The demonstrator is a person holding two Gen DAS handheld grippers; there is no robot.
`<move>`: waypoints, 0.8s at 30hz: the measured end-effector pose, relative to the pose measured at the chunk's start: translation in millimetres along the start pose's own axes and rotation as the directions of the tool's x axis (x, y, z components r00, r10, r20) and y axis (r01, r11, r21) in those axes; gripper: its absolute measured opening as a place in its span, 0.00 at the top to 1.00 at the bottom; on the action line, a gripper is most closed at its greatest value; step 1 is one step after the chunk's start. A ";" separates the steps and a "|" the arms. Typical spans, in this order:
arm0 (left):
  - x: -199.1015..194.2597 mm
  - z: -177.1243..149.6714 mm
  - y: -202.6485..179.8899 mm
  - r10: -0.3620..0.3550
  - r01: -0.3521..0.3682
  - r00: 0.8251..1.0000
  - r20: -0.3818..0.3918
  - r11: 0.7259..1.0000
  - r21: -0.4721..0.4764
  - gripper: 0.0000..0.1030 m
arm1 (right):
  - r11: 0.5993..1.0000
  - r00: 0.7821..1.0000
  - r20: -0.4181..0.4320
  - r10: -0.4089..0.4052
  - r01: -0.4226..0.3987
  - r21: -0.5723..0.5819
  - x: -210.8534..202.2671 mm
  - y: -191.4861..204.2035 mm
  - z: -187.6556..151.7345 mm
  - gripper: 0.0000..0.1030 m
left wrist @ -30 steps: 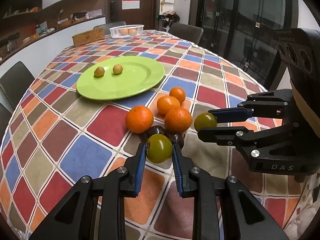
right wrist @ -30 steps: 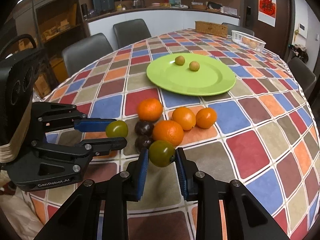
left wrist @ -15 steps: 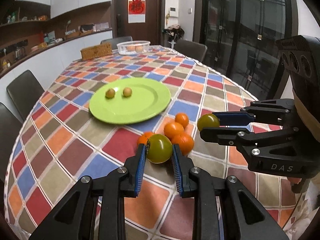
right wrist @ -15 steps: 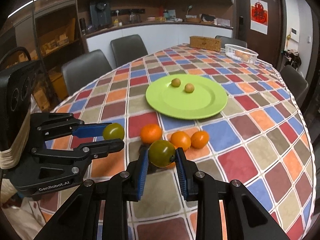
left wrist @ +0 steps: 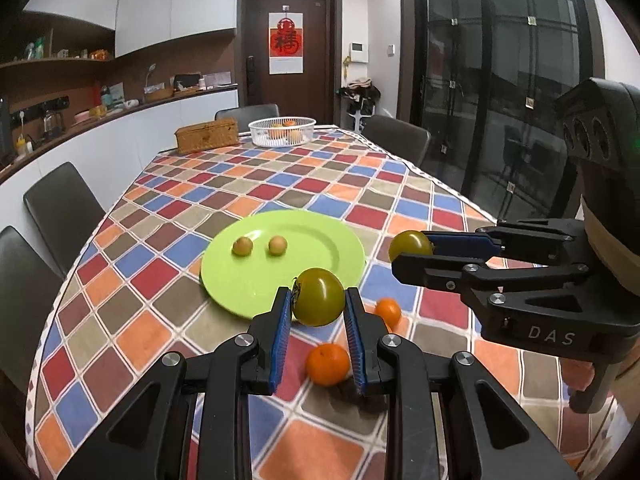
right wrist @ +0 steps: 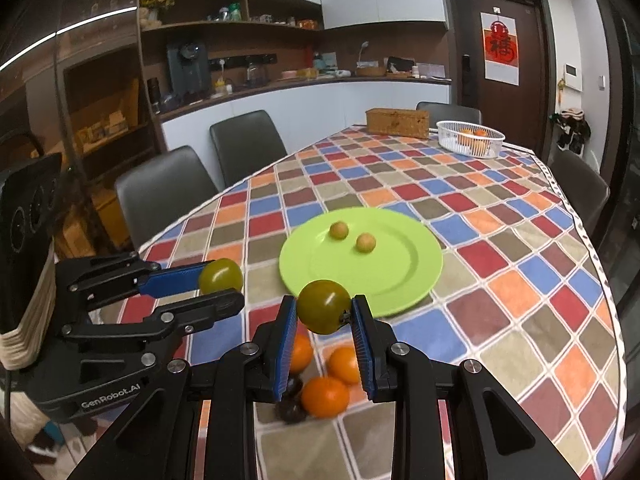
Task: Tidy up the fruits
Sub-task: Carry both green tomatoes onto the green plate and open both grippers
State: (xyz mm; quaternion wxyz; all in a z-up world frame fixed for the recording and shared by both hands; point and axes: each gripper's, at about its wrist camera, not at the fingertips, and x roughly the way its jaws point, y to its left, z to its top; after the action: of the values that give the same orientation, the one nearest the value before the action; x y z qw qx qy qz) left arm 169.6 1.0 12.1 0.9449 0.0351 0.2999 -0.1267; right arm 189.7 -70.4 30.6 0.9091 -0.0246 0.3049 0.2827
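Observation:
My left gripper (left wrist: 319,300) is shut on a green tomato (left wrist: 319,297), held above the checked tablecloth. My right gripper (right wrist: 324,308) is shut on a second green tomato (right wrist: 324,306). Each gripper shows in the other's view: the right gripper (left wrist: 412,249) with its tomato on the right, the left gripper (right wrist: 221,280) with its tomato on the left. Ahead lies a green plate (left wrist: 320,256) with two small yellowish fruits (left wrist: 243,246) on it. Below the grippers lie oranges (right wrist: 325,397) and dark plums (right wrist: 291,410) on the cloth. Some of these are hidden behind the fingers.
A white basket (left wrist: 281,131) with oranges and a wicker box (left wrist: 207,135) stand at the table's far end. Grey chairs (left wrist: 60,208) line the left side, another chair (left wrist: 396,136) stands at the far right. A counter and shelves run along the wall.
Both grippers have risen with their green tomatoes. The oranges and plums have dropped lower in both views and the plate now sits just beyond the fingertips.

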 end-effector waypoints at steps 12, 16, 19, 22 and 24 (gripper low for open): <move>45.6 37.0 36.6 0.001 -0.004 0.999 -0.035 0.998 -0.067 0.74 | 0.998 0.999 -0.033 0.001 0.001 0.056 44.3 -28.4 42.4 0.72; 64.6 43.7 48.8 0.004 -0.010 0.998 -0.061 0.996 -0.091 0.74 | 0.998 0.998 -0.055 -0.007 0.010 0.063 61.8 -35.9 51.4 0.72; 81.6 46.8 59.5 -0.007 -0.004 0.996 -0.091 0.992 -0.124 0.74 | 0.997 0.997 -0.080 -0.014 0.020 0.071 77.6 -41.7 56.5 0.72; 97.5 48.7 67.6 -0.008 -0.009 0.993 -0.119 0.990 -0.142 0.74 | 0.996 0.994 -0.108 -0.019 0.028 0.082 93.8 -47.3 59.4 0.72; 108.9 48.6 72.4 -0.012 -0.010 0.990 -0.141 0.988 -0.154 0.74 | 0.996 0.991 -0.129 -0.025 0.036 0.084 105.1 -50.5 60.5 0.72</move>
State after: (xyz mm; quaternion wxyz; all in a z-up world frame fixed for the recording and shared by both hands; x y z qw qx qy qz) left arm 301.3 40.2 -11.5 0.9210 -0.0292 0.3751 -0.1008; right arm 317.9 -47.2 13.6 0.8922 -0.0078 0.3740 0.2531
